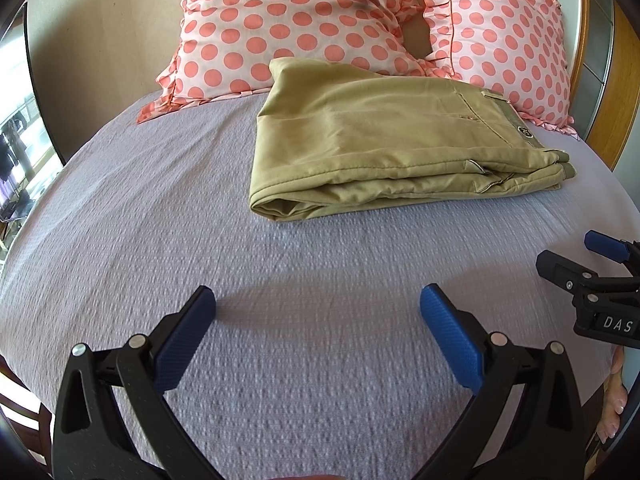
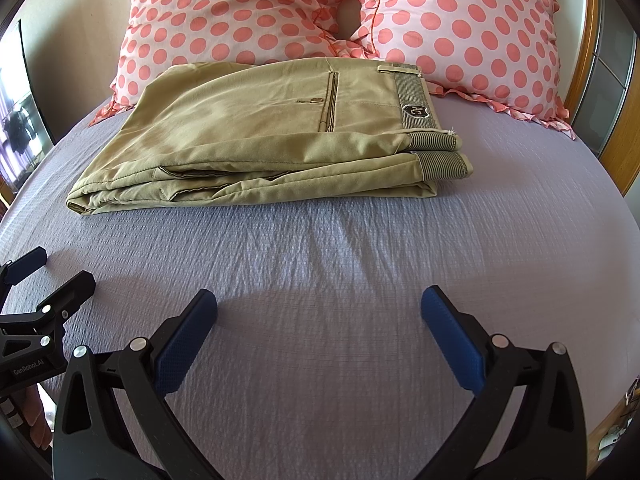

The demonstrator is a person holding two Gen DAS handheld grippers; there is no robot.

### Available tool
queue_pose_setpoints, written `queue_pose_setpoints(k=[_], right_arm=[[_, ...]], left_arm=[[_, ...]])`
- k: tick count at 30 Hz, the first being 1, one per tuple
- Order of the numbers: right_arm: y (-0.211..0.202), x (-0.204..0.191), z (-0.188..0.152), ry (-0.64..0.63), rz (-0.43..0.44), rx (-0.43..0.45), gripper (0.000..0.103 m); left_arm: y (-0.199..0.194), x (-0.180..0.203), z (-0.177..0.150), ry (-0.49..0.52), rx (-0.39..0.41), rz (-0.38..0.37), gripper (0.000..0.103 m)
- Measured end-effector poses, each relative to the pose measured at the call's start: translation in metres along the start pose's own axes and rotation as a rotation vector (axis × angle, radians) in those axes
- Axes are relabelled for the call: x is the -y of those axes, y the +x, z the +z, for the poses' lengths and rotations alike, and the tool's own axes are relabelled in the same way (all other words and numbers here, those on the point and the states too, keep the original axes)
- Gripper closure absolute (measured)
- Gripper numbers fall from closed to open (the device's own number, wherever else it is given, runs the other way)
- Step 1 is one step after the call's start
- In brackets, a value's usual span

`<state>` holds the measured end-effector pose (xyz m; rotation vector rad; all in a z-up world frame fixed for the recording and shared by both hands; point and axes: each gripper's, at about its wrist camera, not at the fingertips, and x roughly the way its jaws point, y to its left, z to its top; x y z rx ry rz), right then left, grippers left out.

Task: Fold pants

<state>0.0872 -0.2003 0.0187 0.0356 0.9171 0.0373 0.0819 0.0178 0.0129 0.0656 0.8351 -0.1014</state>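
Khaki pants (image 1: 380,140) lie folded in a compact stack on the lilac bedsheet (image 1: 160,220), waistband to the right, in front of the pillows. They also show in the right wrist view (image 2: 260,140), with a back pocket and a badge on the striped waistband. My left gripper (image 1: 318,300) is open and empty, above the sheet, well short of the pants. My right gripper (image 2: 320,300) is open and empty too, also short of the pants. The right gripper shows at the right edge of the left wrist view (image 1: 580,256), and the left gripper at the left edge of the right wrist view (image 2: 48,276).
Two pink polka-dot pillows (image 2: 240,12) (image 2: 472,32) lean at the head of the bed behind the pants. A wooden bed frame (image 2: 616,140) runs along the right side. A beige wall (image 1: 100,40) stands to the left.
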Motion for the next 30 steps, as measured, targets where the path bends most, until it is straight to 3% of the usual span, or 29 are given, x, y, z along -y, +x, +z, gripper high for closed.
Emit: queue_pose_setpoints(k=[30], right_arm=[[0.0001, 0.0, 0.0002, 0.0, 0.0, 0.0, 0.001]], left_arm=[[-0.0008, -0.003, -0.0005, 0.012, -0.006, -0.005, 0.002]])
